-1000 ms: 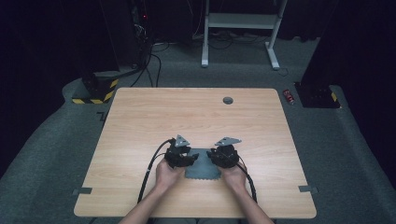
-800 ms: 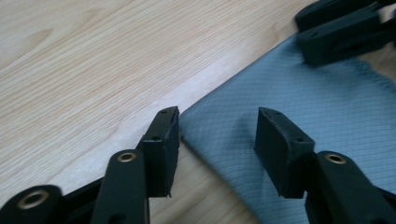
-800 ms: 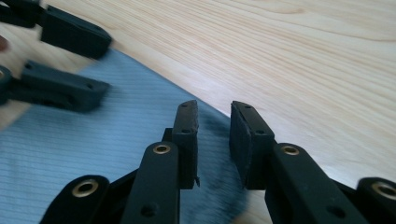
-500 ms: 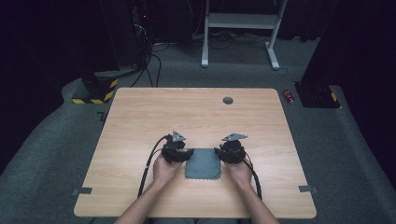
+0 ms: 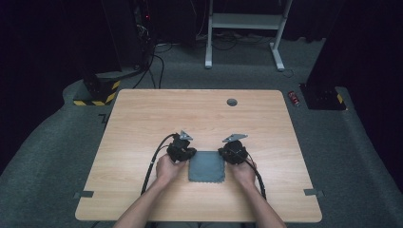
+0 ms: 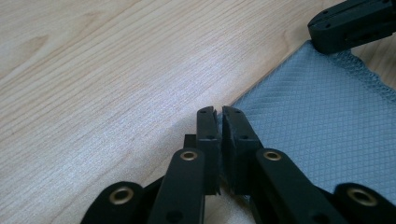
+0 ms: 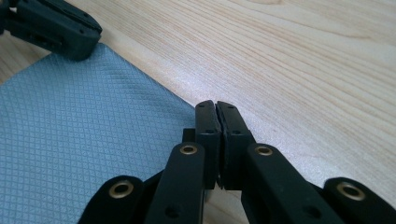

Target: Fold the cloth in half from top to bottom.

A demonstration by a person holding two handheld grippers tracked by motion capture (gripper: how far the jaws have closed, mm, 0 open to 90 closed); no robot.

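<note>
A square grey cloth (image 5: 206, 166) lies flat on the wooden table (image 5: 142, 118), near its front edge. My left gripper (image 5: 189, 153) sits at the cloth's far left corner and my right gripper (image 5: 224, 153) at its far right corner. In the left gripper view, the jaws of the left gripper (image 6: 218, 112) are shut on the edge of the cloth (image 6: 327, 121), with a sliver of fabric between them. In the right gripper view, the right gripper (image 7: 216, 106) is shut at the corner of the cloth (image 7: 84, 130). Each view shows the other gripper's tip at the far corner.
A round dark grommet (image 5: 232, 101) sits near the table's far edge. Black cables (image 5: 154, 161) trail from the grippers toward the front. On the floor beyond are a white frame (image 5: 242, 28), a red can (image 5: 294, 98) and a yellow-black striped base (image 5: 95, 97).
Both grippers have moved apart sideways and slightly away from the person. The cloth between them has spread out flat.
</note>
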